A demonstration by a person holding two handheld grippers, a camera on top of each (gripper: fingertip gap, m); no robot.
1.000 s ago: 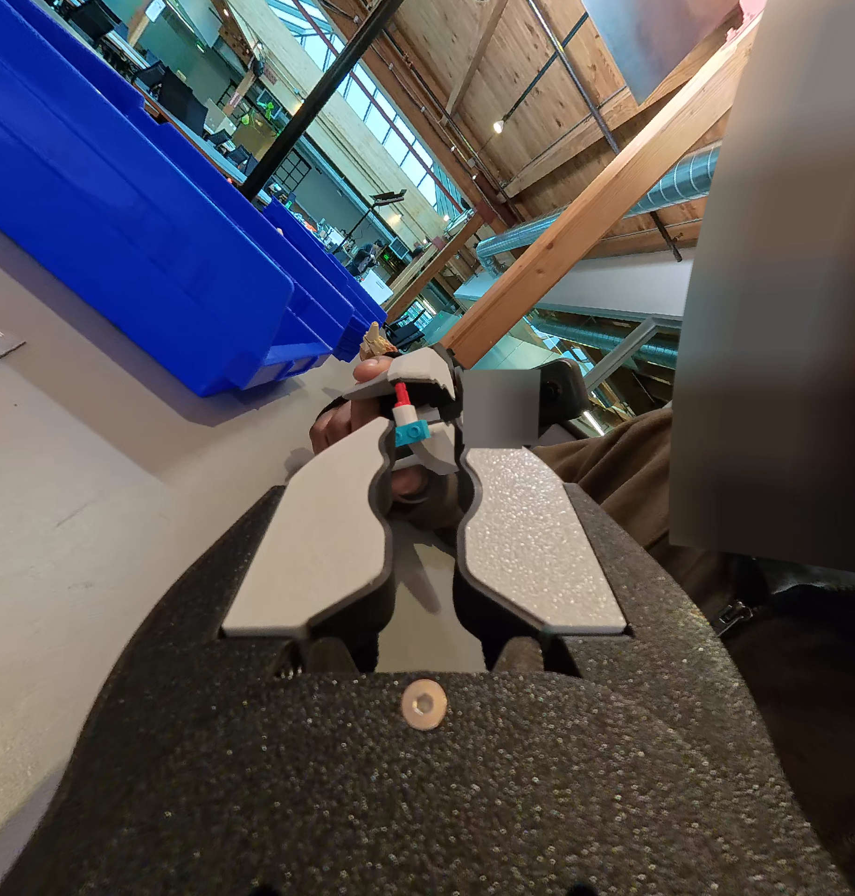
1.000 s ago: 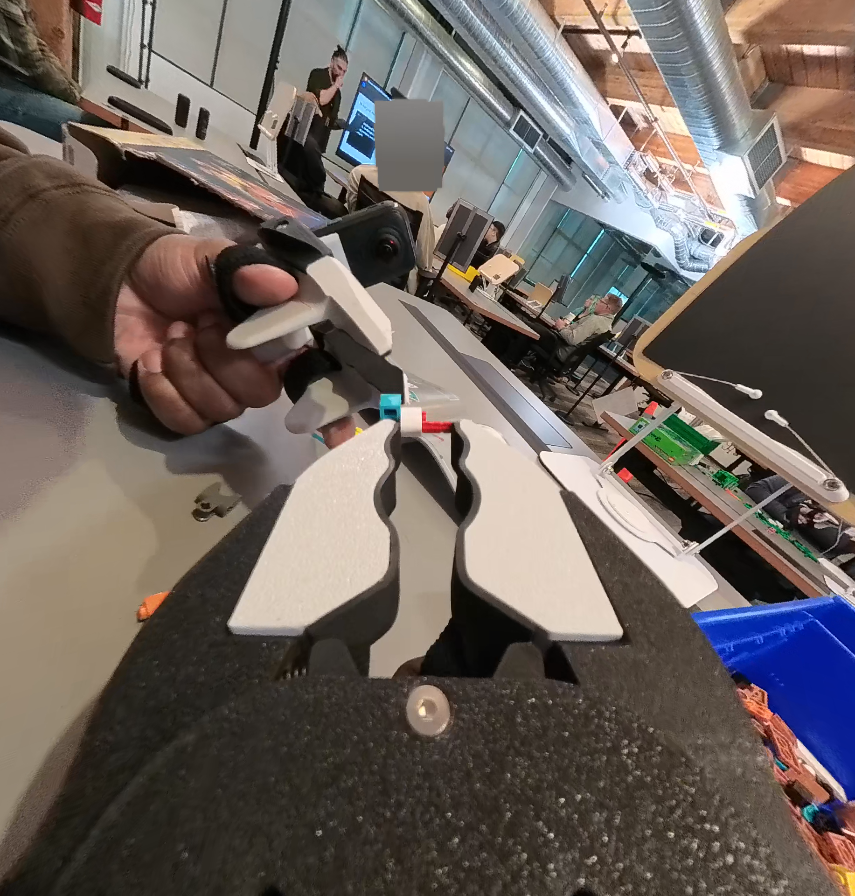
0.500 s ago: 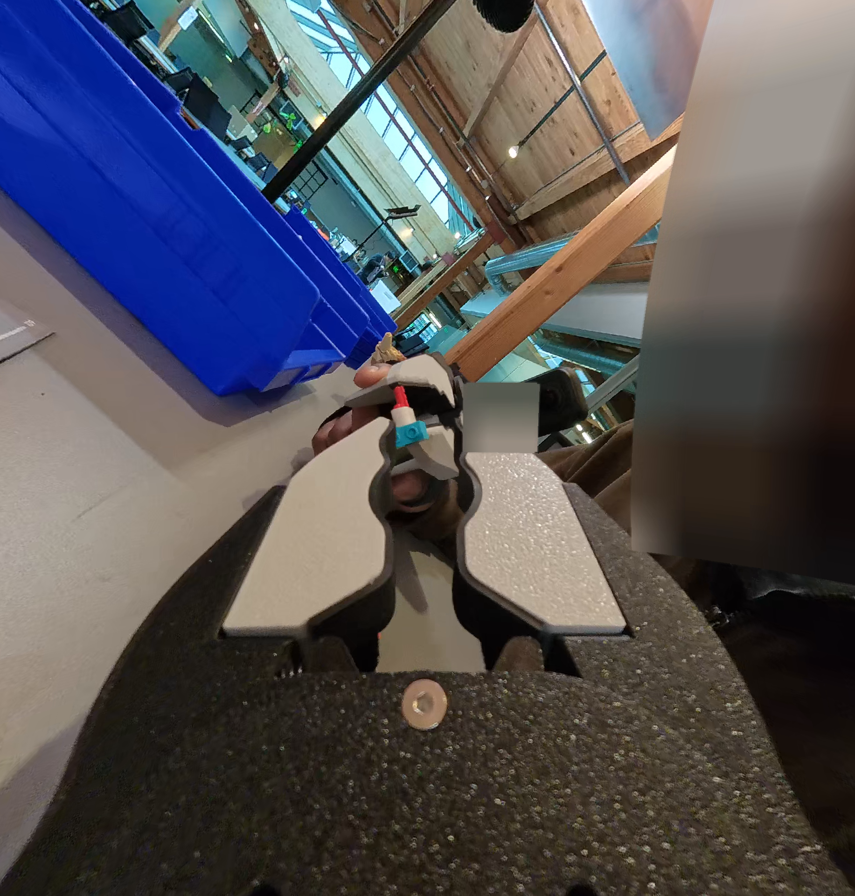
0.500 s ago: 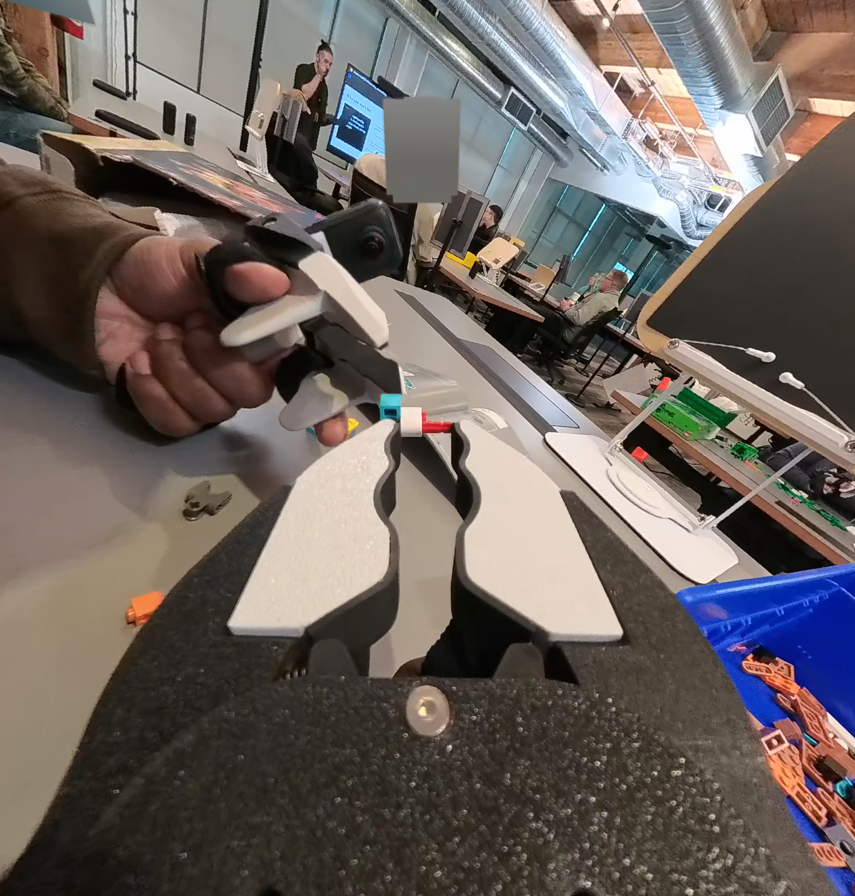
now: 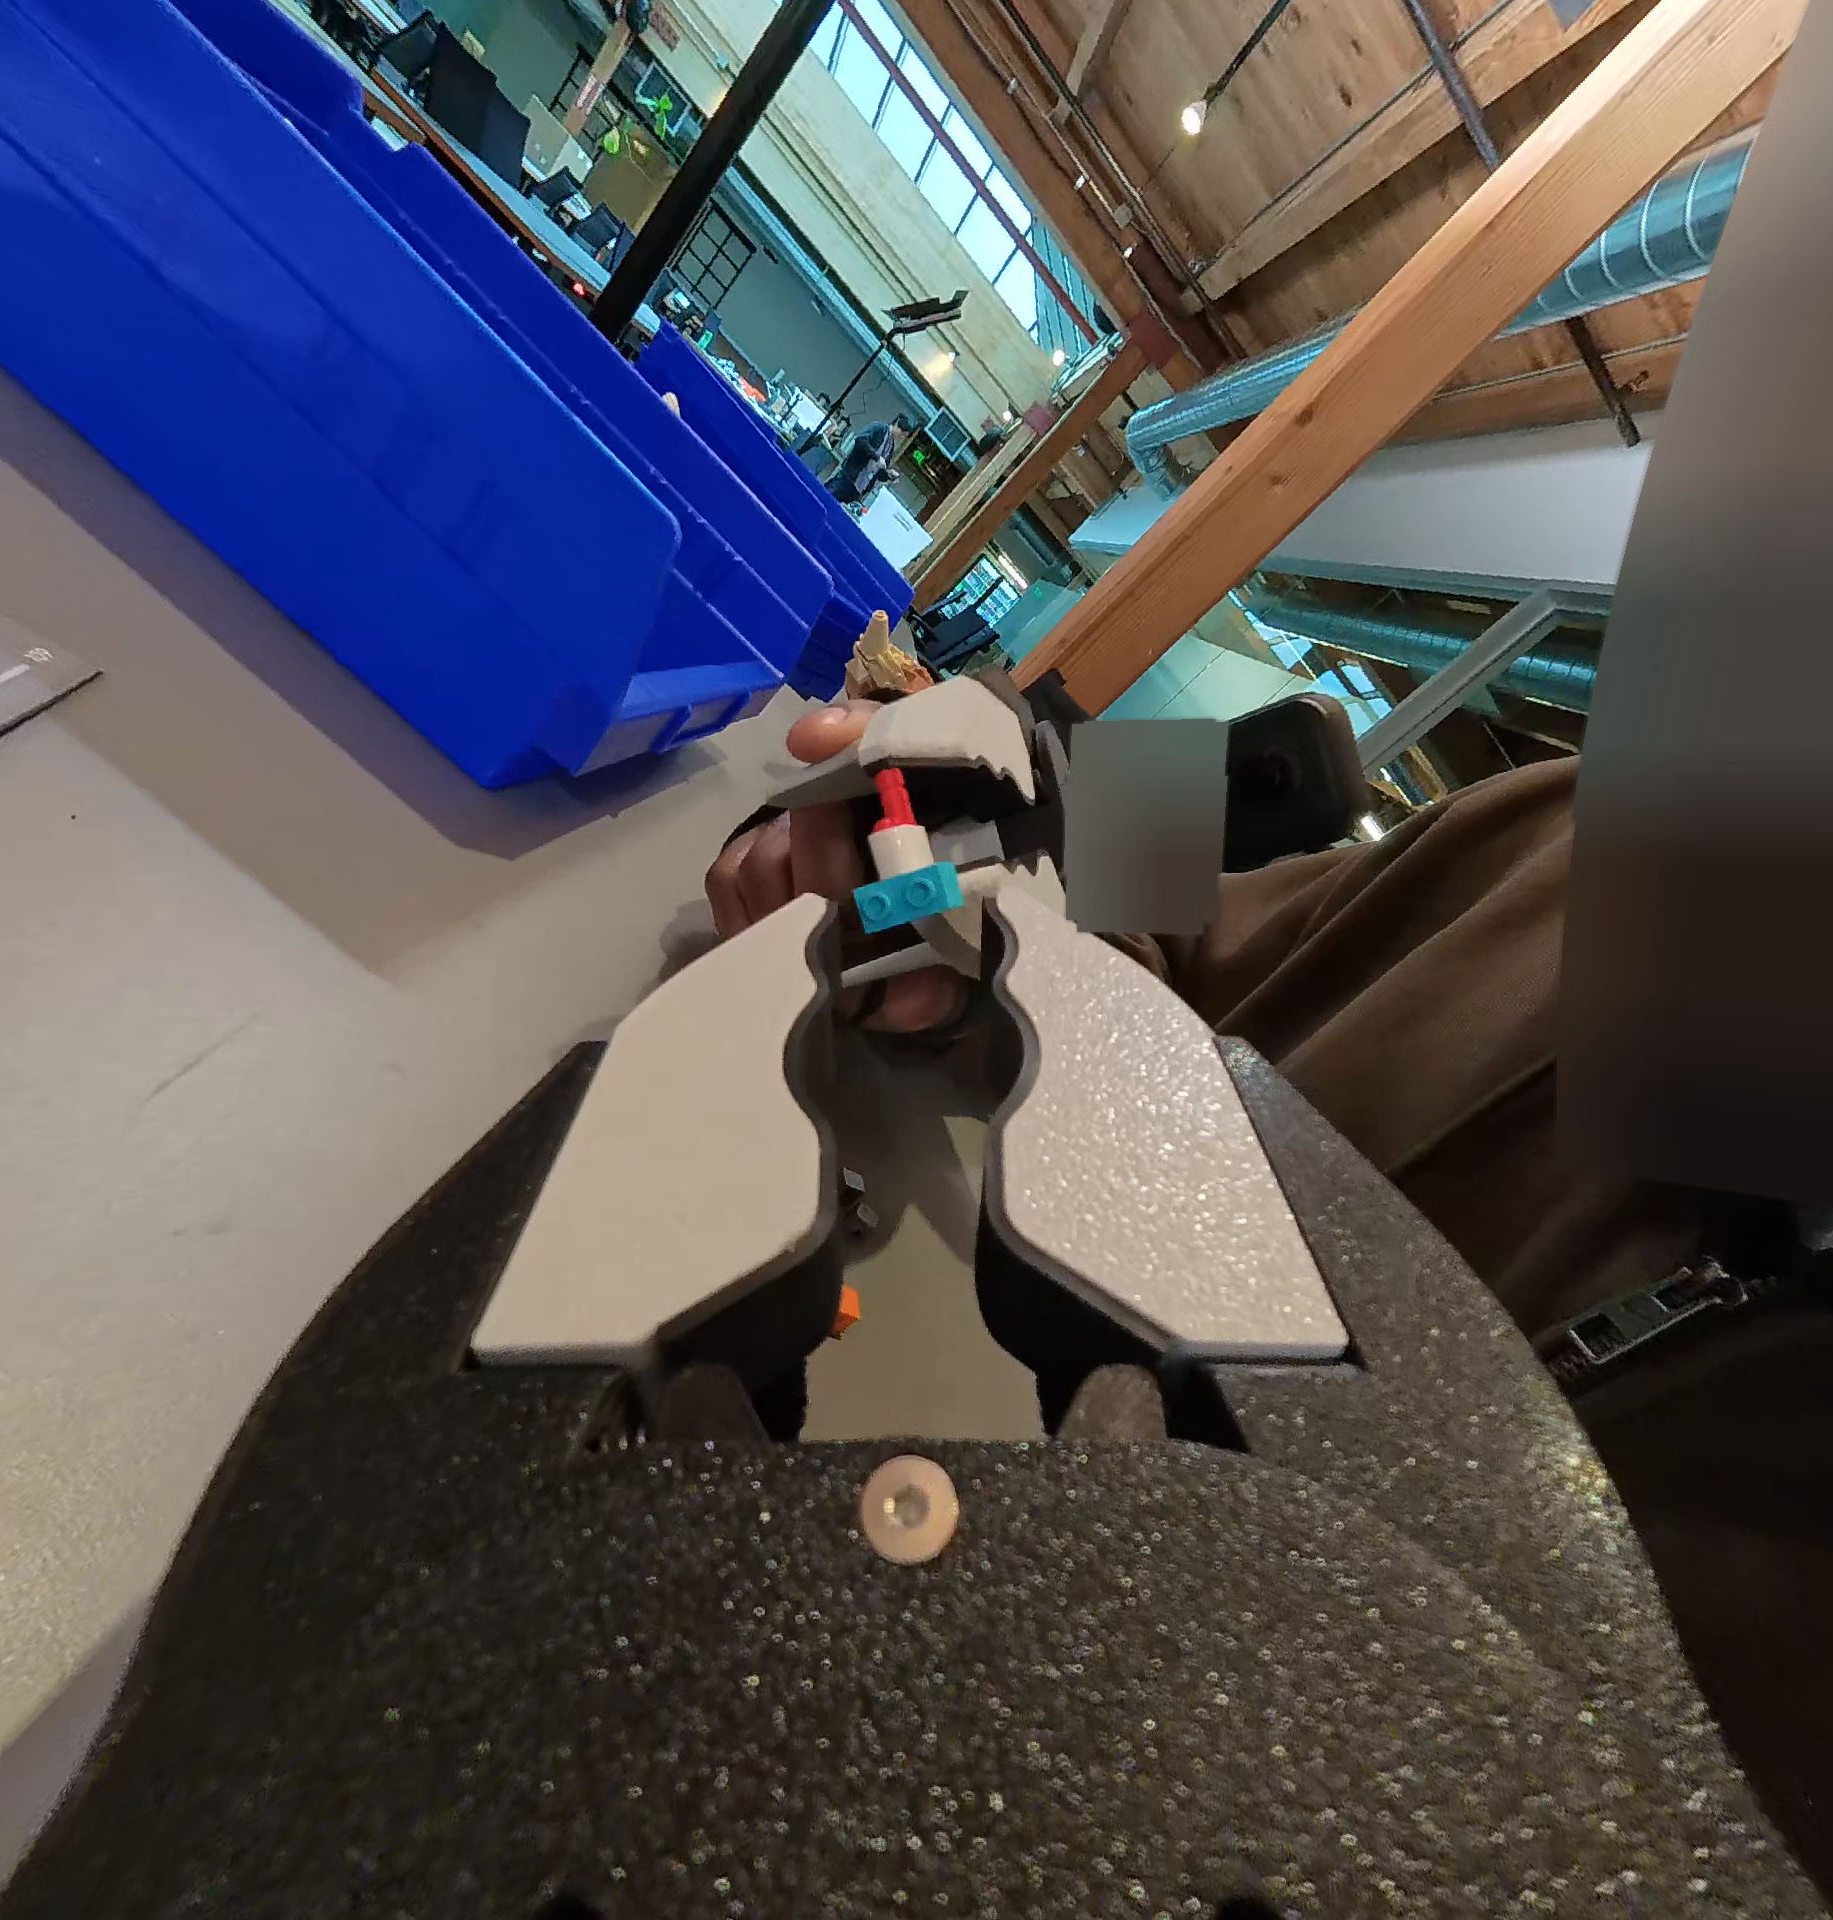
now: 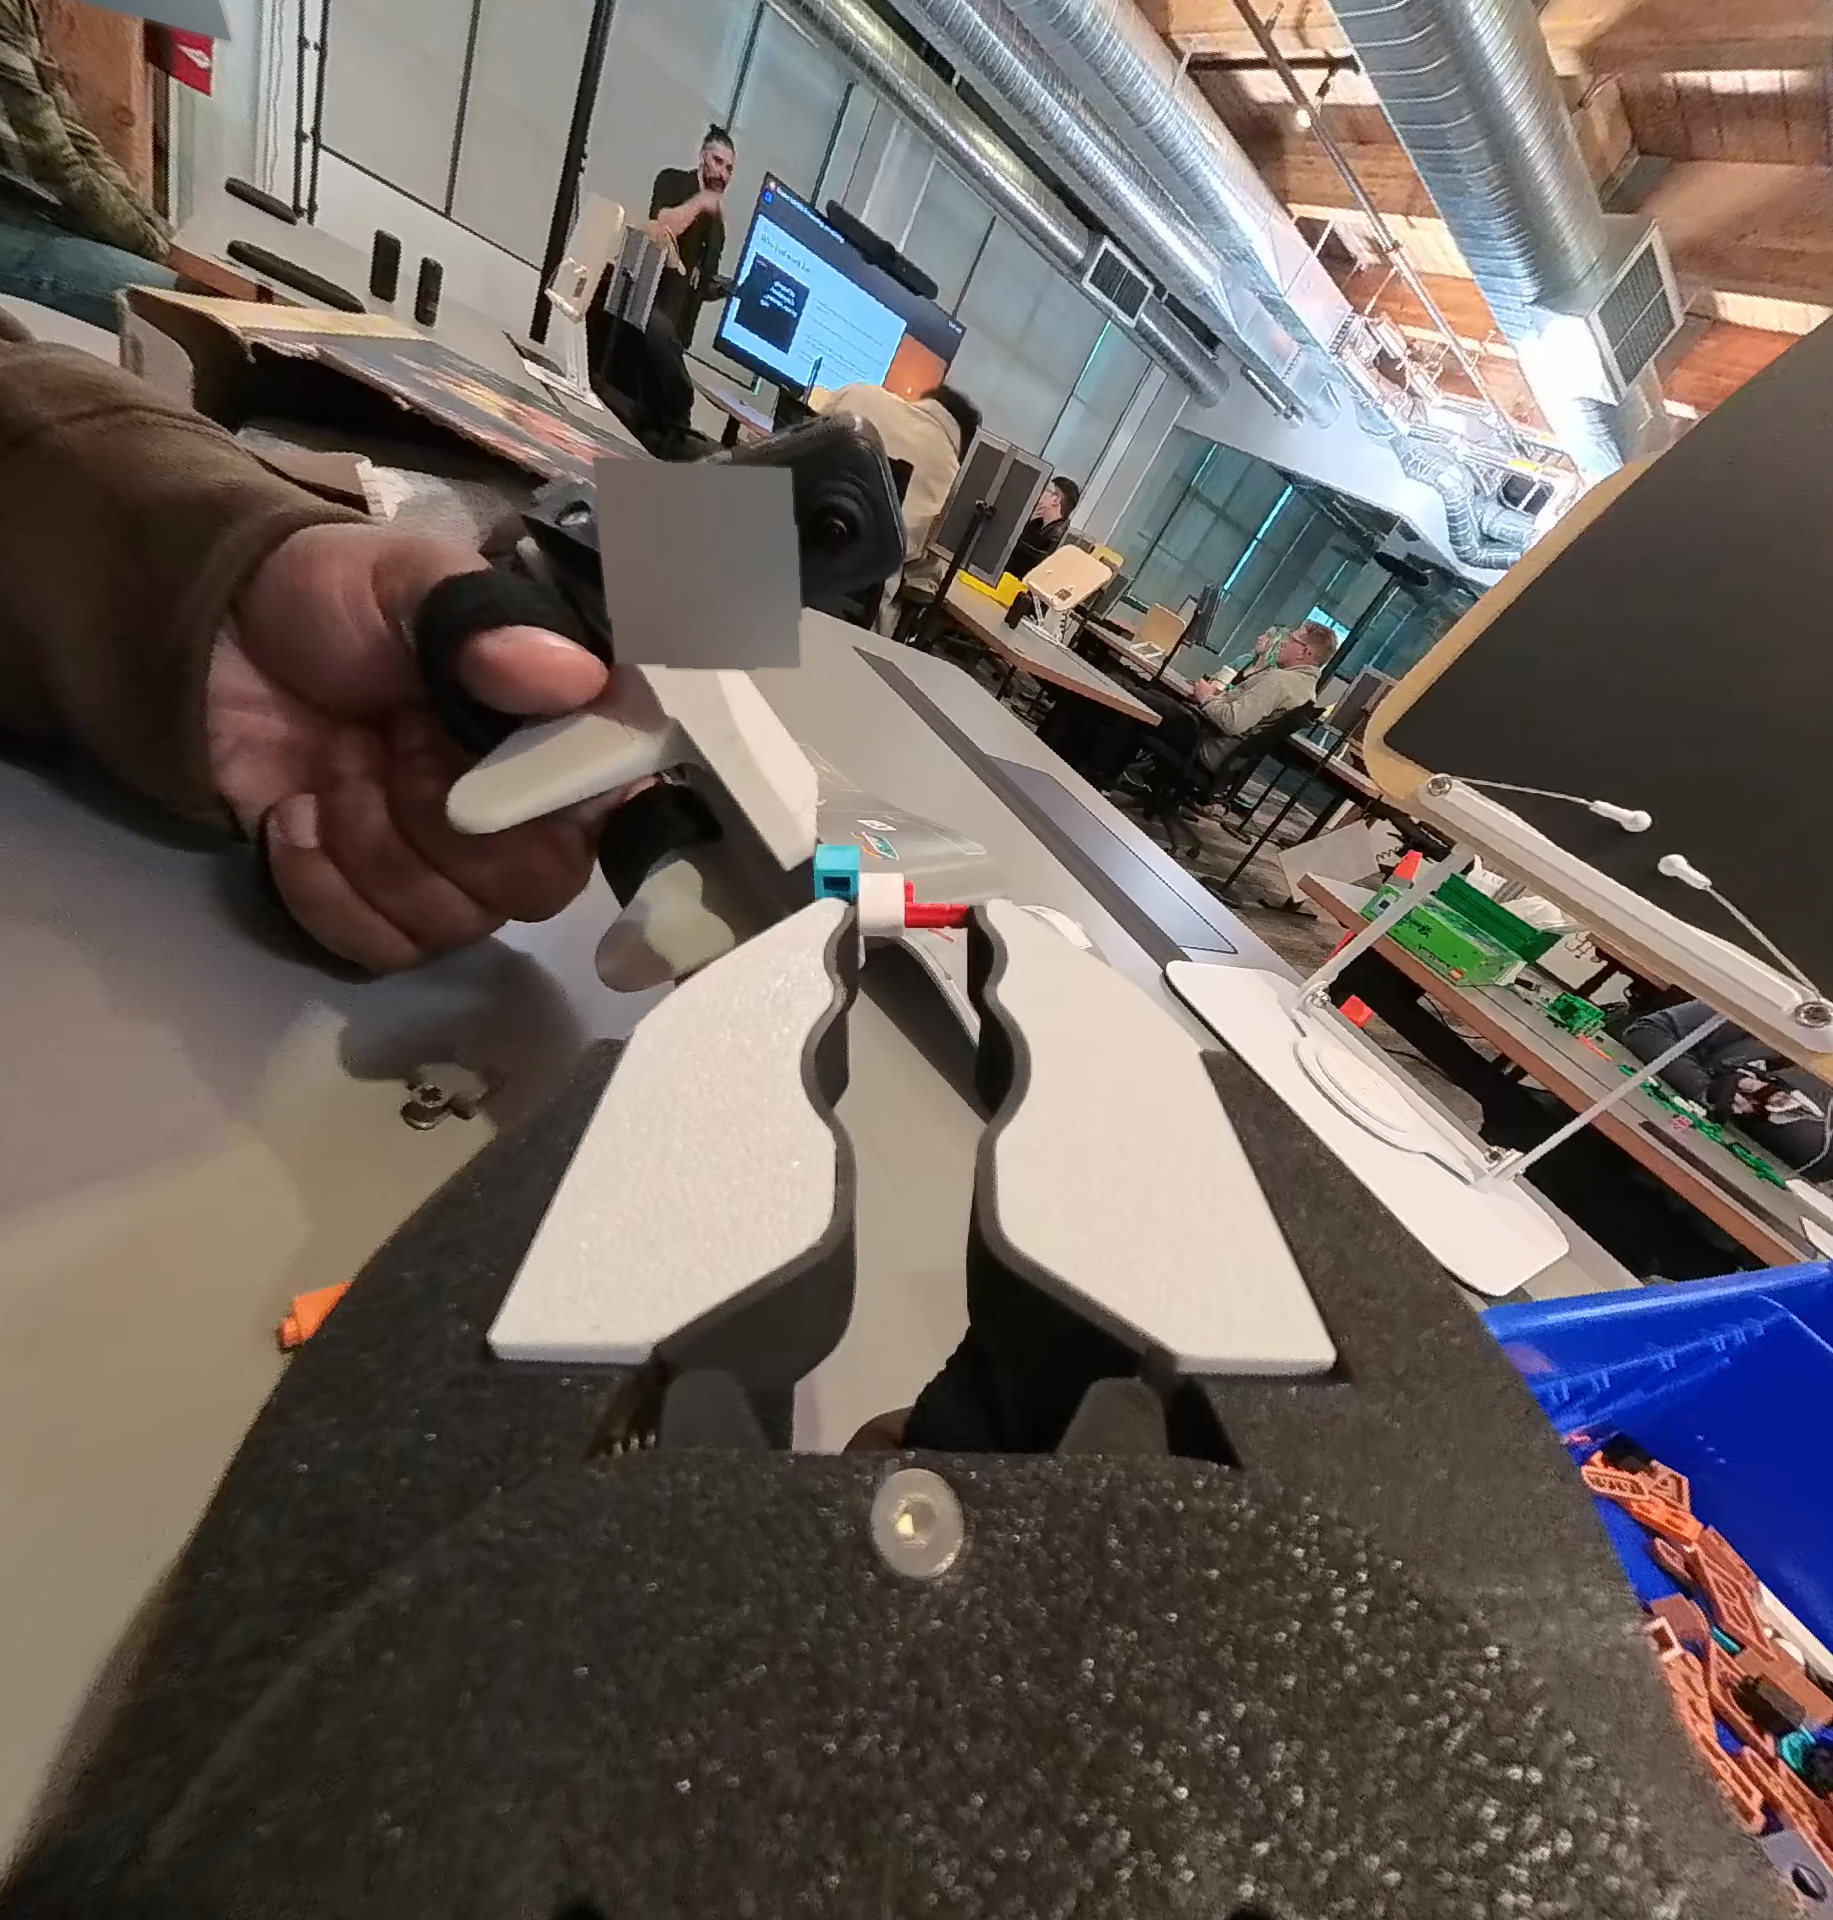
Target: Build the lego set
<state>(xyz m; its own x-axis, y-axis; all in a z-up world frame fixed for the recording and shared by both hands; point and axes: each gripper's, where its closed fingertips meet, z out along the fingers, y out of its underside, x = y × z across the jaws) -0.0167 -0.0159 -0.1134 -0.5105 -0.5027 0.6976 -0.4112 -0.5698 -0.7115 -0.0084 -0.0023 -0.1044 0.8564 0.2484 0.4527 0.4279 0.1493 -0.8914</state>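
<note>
A small lego assembly is held in the air between my two grippers, which face each other: a teal plate point(image 5: 907, 896), a white cylinder point(image 5: 896, 844) and a red pin point(image 5: 891, 795). My left gripper point(image 5: 910, 920) is nearly closed around the teal plate. My right gripper point(image 6: 914, 916) is shut on the white cylinder point(image 6: 881, 902) and red pin point(image 6: 935, 915), with the teal plate point(image 6: 837, 871) at its left fingertip. Each view shows the other gripper held in a hand. The contact at the left pads is partly hidden.
Blue bins point(image 5: 320, 468) stand along the grey table point(image 5: 164, 1039) on the left. Another blue bin point(image 6: 1743, 1382) with several brown pieces is at the lower right. An orange piece point(image 6: 309, 1325) and a small grey piece point(image 6: 439, 1096) lie on the table. A white stand base point(image 6: 1359, 1132) lies ahead on the right. Left and right tips are no more than a few centimetres apart.
Both grippers stay closed on the assembly and stay together. The views have shifted and tilted slightly; the left gripper looks closer in the right wrist view.
</note>
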